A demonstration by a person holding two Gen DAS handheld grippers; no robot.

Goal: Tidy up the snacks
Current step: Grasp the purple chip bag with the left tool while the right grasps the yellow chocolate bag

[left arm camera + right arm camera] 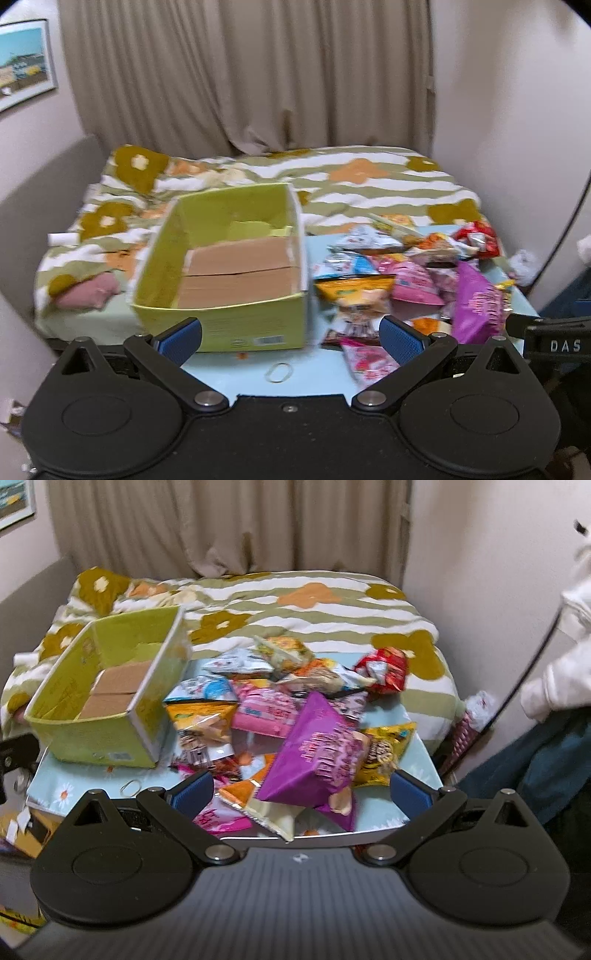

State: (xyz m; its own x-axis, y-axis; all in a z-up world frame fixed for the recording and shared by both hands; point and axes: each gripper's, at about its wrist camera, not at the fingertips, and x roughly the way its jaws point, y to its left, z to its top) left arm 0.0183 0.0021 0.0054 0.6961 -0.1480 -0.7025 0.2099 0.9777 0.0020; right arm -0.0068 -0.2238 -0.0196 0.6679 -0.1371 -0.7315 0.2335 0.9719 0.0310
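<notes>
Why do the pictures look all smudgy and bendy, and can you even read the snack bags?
Left wrist view: the green box and snack pile are softly blurred, walls bow outward from the fisheye, and the corners go dark. Right wrist view: the purple bag is smeared, so its lettering cannot be read. Lighting is dim and even, without glare.

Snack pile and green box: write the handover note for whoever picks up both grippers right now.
Left gripper: open, empty, facing the green box.
Right gripper: open, empty, facing the snack pile, purple bag nearest.
Box sits left of the pile on the light-blue table; only its cardboard bottom shows inside.
Done: nothing packed.
Left: move every packet, including the red bag at the far edge, into the box.
</notes>
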